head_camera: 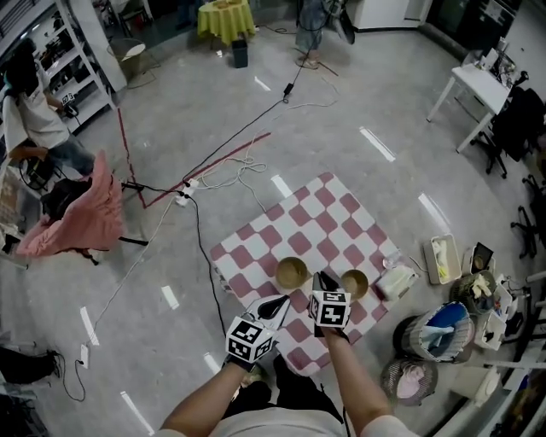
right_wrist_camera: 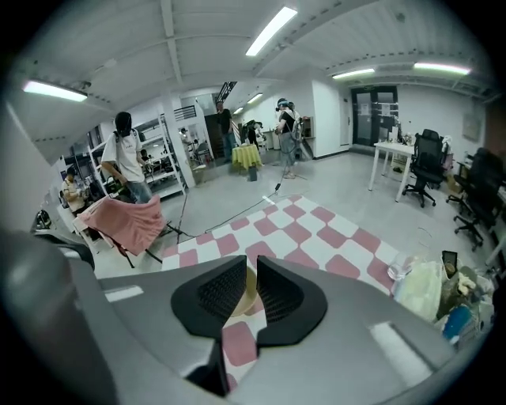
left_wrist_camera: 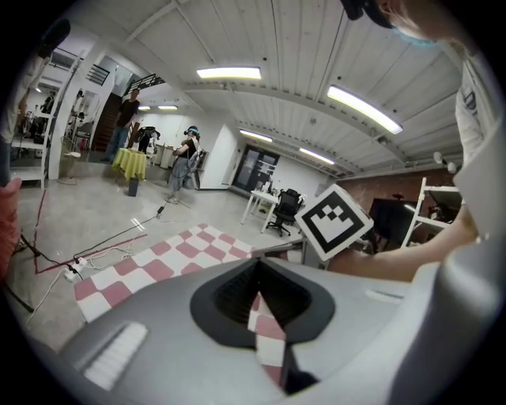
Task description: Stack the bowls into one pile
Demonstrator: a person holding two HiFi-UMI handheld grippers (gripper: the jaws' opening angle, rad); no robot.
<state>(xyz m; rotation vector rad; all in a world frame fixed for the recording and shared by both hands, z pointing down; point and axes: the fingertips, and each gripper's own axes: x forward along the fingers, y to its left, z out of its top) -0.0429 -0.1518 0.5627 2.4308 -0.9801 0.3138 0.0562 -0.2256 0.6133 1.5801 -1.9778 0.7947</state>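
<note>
So nothing is stacked yet. Low in the frame, left of centre, your left gripper (head_camera: 278, 304) is clenched on nothing over the mat (head_camera: 328, 213). Just above it the first bowl (head_camera: 292, 273) sits alone. Your right gripper (head_camera: 321, 282), jaws a slit apart and empty, hovers between that and the second bowl (head_camera: 354, 283). All the stacking is left.

Grey polished floor (head_camera: 358, 94) with trailing cables (head_camera: 230, 145); white side table (head_camera: 478, 85); yellow-draped table (head_camera: 226, 19); metal shelving (head_camera: 60, 51); black office chairs (right_wrist_camera: 427, 162); ceiling strip lights (left_wrist_camera: 229, 73).
</note>
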